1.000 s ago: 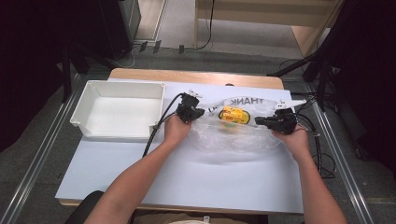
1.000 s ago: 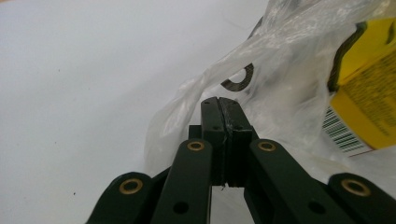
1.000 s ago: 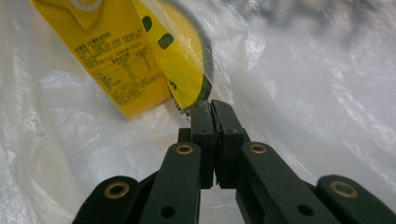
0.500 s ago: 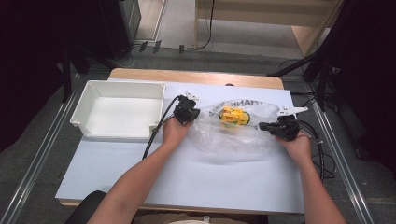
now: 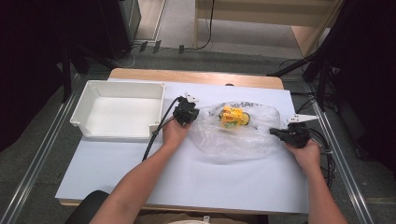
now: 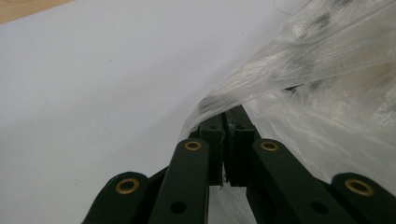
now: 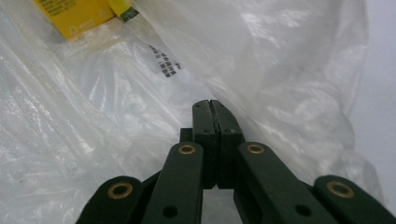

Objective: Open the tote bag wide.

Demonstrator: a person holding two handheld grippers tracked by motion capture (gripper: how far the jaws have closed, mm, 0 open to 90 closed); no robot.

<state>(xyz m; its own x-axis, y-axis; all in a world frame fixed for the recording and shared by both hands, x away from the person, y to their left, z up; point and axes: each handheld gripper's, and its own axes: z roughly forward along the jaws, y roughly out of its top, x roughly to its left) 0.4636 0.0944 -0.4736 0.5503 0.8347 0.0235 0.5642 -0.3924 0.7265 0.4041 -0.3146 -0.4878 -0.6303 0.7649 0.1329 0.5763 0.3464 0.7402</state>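
Clearly both your left tongs [image 6: 224,126] and right tongs [image 7: 212,116] are pinched on the plastic bag [image 5: 243,135]: limp, slippery film, so grip gathered edges.

The high view looks forward and down from above the person's side, taking in the whole table [image 5: 187,182], with forearms entering at 6 o'clock and the floor beyond at 12. The left gripper view sits very close over its own jaws, which rise from 6 o'clock, and faces the clear plastic bag [image 6: 327,93] toward 2 o'clock with bare table at 10. The right gripper view, equally close, looks along its jaws into the same bag [image 7: 116,116]. All three share this bag [image 5: 238,135]
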